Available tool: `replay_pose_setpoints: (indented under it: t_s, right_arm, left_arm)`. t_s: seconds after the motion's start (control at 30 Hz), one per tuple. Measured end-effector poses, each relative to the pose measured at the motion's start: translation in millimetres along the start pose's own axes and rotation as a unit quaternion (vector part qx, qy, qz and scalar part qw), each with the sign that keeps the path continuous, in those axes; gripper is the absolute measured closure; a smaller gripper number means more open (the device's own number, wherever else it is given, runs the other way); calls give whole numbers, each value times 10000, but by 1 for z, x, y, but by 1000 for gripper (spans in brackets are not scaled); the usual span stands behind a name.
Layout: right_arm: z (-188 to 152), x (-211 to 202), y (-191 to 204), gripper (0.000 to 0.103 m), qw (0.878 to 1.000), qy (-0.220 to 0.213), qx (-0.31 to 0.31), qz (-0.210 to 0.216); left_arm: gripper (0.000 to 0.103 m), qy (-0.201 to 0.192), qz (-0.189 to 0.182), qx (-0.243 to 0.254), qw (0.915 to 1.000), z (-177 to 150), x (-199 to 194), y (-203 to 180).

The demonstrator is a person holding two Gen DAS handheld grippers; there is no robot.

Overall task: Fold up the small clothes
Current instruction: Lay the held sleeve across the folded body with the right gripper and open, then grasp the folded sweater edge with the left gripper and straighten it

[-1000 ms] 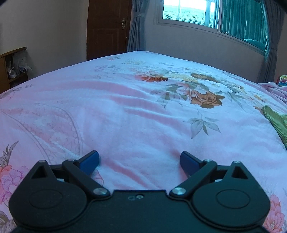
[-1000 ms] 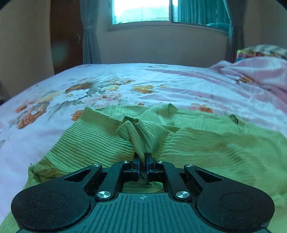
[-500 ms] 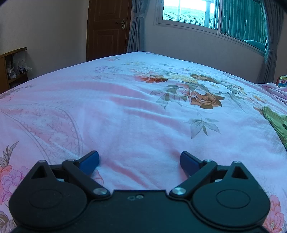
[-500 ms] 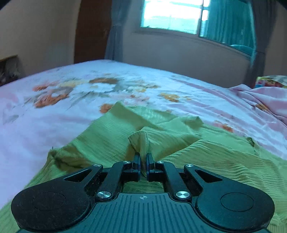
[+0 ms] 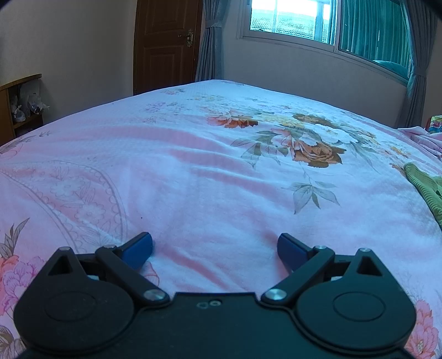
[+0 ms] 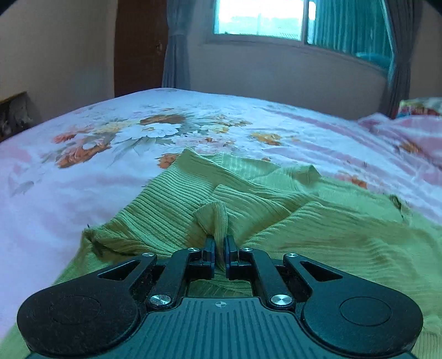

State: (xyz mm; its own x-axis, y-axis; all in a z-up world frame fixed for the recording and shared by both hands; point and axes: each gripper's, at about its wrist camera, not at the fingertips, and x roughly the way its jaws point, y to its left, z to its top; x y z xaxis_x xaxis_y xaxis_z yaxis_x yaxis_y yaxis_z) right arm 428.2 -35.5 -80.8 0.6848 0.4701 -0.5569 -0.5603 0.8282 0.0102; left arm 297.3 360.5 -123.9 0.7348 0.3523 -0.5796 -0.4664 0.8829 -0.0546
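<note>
So we've got the right claw (image 6: 219,248) low over the bed (image 6: 69,193), pointing toward 12 o'clock at the window (image 6: 262,16). The green top (image 6: 176,204) is spread out under and ahead of it, filling most of the lower half of the right wrist view, running from about 9 o'clock round to 3. A bunched ridge of the ribbed knit stands up right between our two fingers (image 6: 208,252), poking out past the tips toward 12. The jaws are opening right now, with a narrow gap on each side of the cloth, so the pads look like they've just let go of the fold rather than pinching it. A flap of the top lies folded over itself at roughly 1 o'clock from the tips.

Our left claw (image 5: 214,245) is spread wide, nothing in it, tips down near the bare floral sheet (image 5: 193,165). From there the top (image 5: 425,190) only peeks in at the picture's edge around 3 o'clock, well apart from that claw. A door (image 5: 165,47) sits at 11 o'clock.
</note>
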Motion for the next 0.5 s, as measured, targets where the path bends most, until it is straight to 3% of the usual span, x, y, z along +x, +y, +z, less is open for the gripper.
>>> replay_pose_setpoints:
  t_s: [0.03,0.07,0.1,0.17,0.23,0.3,0.37,0.47,0.5]
  right_arm:
    - [0,-7,-2,57,9999,-34,28,122]
    - [-1,-19,-4,19,9996,-204,26,198]
    - [-2,-33,-7,13,9987,-459,17,211]
    - [-7,-63,-22,14,9961,-801,143,354]
    - [-12,-90,-45,24,9940,-986,330,331]
    - [-19,-119,-74,47,9921,-1152,497,-38]
    - [-32,-143,-109,54,9879,-1233,747,-566]
    - [-51,-166,-161,61,9775,-1154,1138,-1351]
    - [-57,-171,-176,71,9743,-1079,1272,-1518]
  left_arm:
    - [6,2,3,4,10000,0,0,0]
    - [6,4,-2,-2,10000,0,0,1]
    - [6,12,-6,-10,10000,0,0,1]
    - [7,79,28,37,10000,2,1,-2]
    - [10,39,46,81,9999,8,-6,-10]
    - [10,-272,-592,-193,9977,18,-24,-29]
    - [10,-371,-1176,-93,9923,29,-35,-74]
    - [11,-142,-2428,2,9700,41,-36,-161]
    - [18,1,-2773,-31,9608,44,-32,-188]
